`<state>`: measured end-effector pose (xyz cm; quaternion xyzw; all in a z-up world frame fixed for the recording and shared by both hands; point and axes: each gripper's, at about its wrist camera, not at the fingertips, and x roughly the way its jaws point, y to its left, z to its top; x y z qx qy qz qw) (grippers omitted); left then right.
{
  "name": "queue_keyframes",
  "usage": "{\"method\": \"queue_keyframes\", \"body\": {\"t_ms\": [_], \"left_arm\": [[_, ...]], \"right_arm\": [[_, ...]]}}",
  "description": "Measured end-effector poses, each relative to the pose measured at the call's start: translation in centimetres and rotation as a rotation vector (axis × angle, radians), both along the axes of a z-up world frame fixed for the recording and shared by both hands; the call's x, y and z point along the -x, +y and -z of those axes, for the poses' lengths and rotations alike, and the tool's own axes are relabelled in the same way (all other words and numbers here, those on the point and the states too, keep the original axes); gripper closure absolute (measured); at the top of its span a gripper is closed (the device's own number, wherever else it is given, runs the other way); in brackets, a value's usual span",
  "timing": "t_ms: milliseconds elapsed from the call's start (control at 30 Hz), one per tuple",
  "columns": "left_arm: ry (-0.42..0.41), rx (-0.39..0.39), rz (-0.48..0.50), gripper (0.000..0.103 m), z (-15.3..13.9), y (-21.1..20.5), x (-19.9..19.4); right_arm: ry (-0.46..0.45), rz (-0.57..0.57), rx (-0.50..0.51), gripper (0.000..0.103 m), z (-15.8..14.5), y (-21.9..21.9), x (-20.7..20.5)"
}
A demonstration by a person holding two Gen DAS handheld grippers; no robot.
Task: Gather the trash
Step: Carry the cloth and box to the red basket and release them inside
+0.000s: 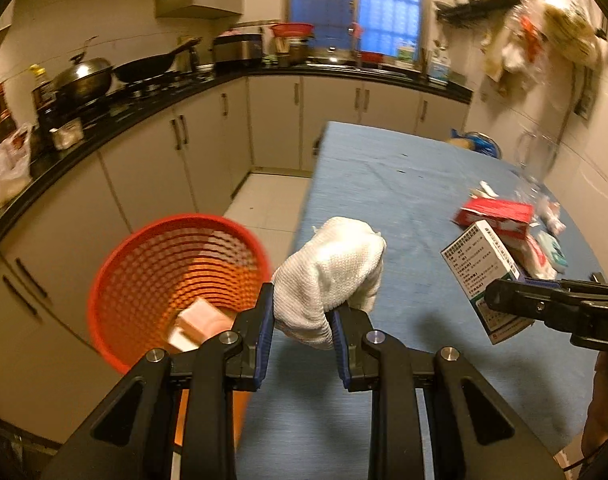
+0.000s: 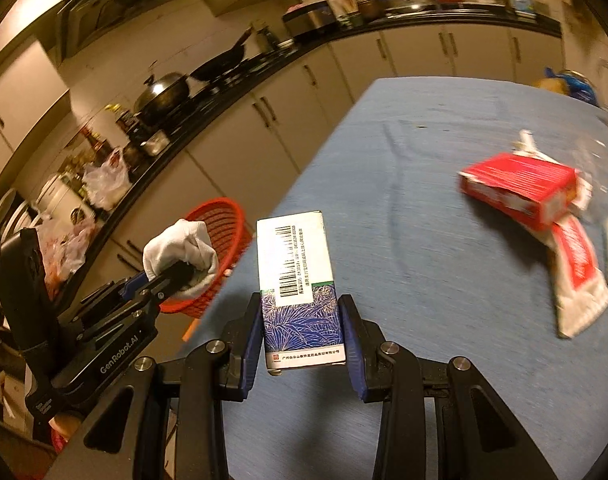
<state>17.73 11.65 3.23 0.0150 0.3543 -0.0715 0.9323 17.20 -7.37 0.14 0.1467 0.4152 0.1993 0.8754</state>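
My left gripper (image 1: 302, 314) is shut on a white knitted cloth (image 1: 332, 272), held above the left edge of the blue table (image 1: 384, 184). It also shows in the right wrist view (image 2: 172, 276) with the cloth (image 2: 180, 244). A red mesh trash basket (image 1: 176, 276) stands on the floor left of the table, with a pale box (image 1: 198, 326) inside. My right gripper (image 2: 302, 328) is shut on a white and blue medicine box (image 2: 298, 280), held over the table. That box also shows in the left wrist view (image 1: 480, 268).
A torn red carton (image 2: 520, 188) and a red and white wrapper (image 2: 576, 276) lie on the table's right side, with more packets (image 1: 544, 248) beside them. A blue bag (image 1: 476, 142) sits at the far corner. Kitchen cabinets (image 1: 208, 148) and a counter with pans line the left.
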Motion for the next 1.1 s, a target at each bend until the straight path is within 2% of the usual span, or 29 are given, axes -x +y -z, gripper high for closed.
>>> {"method": "queue_keyframes", "body": {"t_ms": [367, 700, 1100], "left_arm": [[0.013, 0.010, -0.121, 0.078, 0.3, 6.3, -1.1], [0.066, 0.030, -0.217, 0.078, 2.3, 11.9, -3.1], [0.112, 0.043, -0.242, 0.077, 4.5, 14.0, -5.0]], "right_arm": [[0.019, -0.109, -0.001, 0.063, -0.5, 6.0, -3.2], [0.053, -0.207, -0.012, 0.063, -0.3, 12.3, -6.9], [0.108, -0.241, 0.006, 0.063, 1.6, 16.9, -10.5]]}}
